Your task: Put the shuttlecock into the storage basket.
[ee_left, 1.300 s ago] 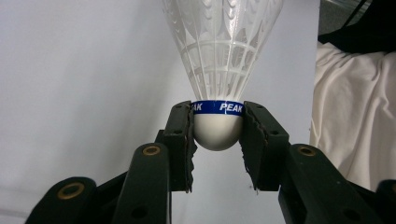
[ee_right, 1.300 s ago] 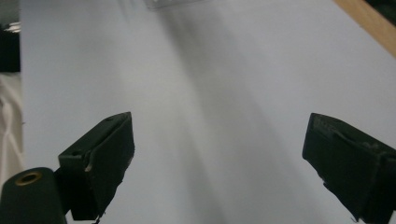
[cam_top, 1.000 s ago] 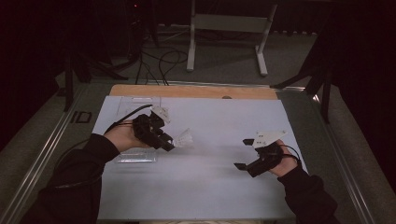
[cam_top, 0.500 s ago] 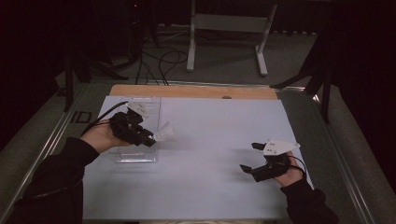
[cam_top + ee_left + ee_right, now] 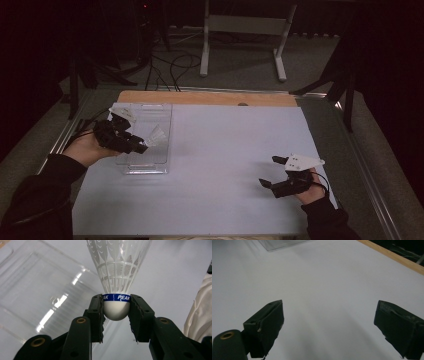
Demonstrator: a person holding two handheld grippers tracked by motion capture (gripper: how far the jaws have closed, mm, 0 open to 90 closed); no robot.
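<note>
Overhead, a white-covered table is seen on grey carpet. A shuttlecock is pinched by the left gripper above a clear tray; the right gripper is spread wide

The shuttlecock is cut off by the top edge in the left gripper view, so the skirt's rim is not seen. The clear tray is cropped at the left there. In the right gripper view, just a corner of the tray is seen. The white cloth is cut at the right edge.
</note>
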